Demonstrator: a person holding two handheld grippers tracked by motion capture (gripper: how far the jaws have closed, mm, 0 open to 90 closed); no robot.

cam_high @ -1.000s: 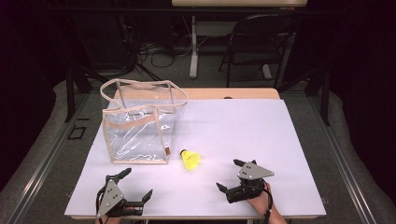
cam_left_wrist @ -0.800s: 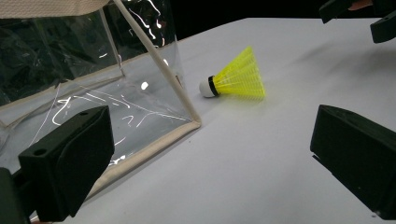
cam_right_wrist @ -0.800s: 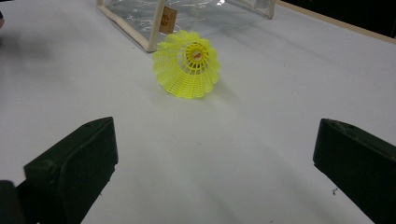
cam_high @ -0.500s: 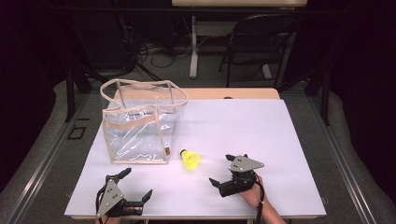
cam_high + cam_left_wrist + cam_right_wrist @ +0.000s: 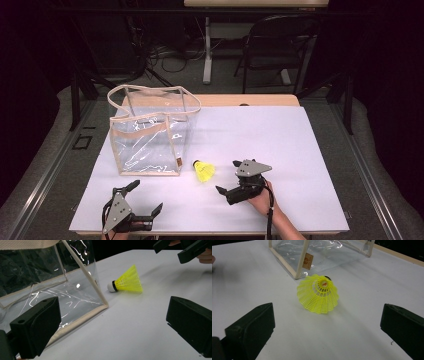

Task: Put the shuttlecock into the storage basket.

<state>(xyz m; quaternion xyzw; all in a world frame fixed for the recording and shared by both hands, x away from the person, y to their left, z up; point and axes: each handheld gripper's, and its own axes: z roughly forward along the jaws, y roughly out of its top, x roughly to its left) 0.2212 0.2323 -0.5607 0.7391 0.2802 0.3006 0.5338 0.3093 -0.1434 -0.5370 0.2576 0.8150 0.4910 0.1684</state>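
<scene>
step: approach, pre-grasp | right gripper (image 5: 226, 189) jaws spread wide, empty, aimed at shuttlecock (image 5: 204, 171) | it lies on table (image 5: 300, 160) just beside clear bag (image 5: 150, 132) | left gripper (image 5: 145, 202) also agape, idle | next: you straddle the skirt, then close gently

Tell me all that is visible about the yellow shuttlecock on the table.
The shuttlecock has a bright yellow skirt of meshed plastic ribs, a black band and a white rounded head. It lies on its side on the white table, head toward the clear bag, close to the bag's near corner; whether they touch I cannot tell. Nothing grips it. The right gripper faces its open skirt with jaws apart, short of it.
</scene>
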